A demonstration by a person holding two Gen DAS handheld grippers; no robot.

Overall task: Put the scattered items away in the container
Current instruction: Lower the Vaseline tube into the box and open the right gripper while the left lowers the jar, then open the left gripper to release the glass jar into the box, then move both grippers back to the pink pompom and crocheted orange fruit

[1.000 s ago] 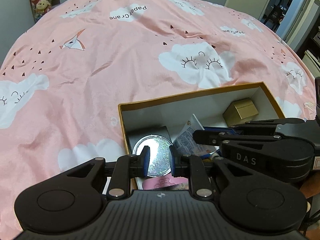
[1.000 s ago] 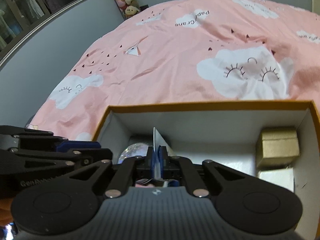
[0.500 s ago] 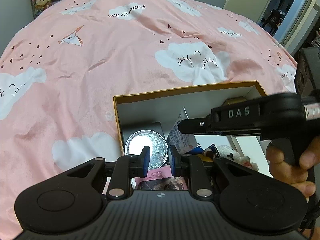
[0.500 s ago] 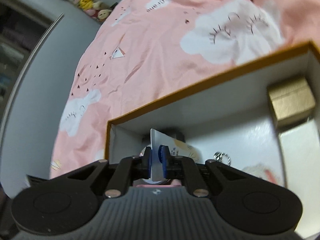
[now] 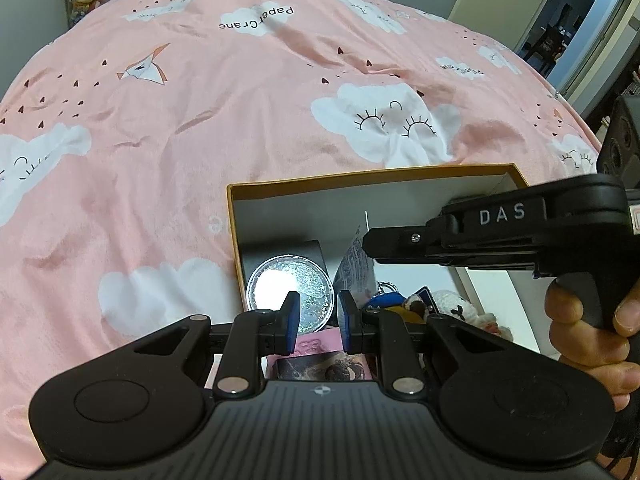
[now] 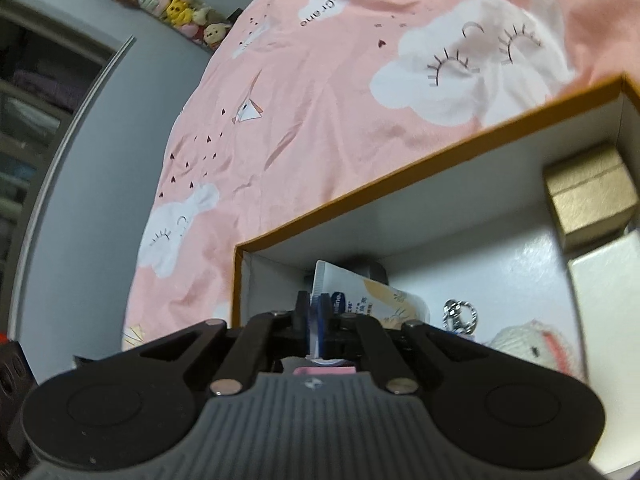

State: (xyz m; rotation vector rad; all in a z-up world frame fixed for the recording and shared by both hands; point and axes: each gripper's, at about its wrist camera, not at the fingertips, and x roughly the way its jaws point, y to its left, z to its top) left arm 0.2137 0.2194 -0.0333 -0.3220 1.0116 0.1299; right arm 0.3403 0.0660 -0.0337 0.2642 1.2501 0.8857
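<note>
Both grippers over box: right pinching tube, left agape.

The gold box is blurred, and the pink card lies half hidden behind the left hand-held gripper.

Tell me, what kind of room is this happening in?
Most likely a bedroom, perhaps a child's: a pink cloud-print bedspread fills the view, plush toys hang on the wall, and an orange-rimmed box of small keepsakes sits on the bed.

Black left claw with blue pads; right claw lettered "DAS".
</note>
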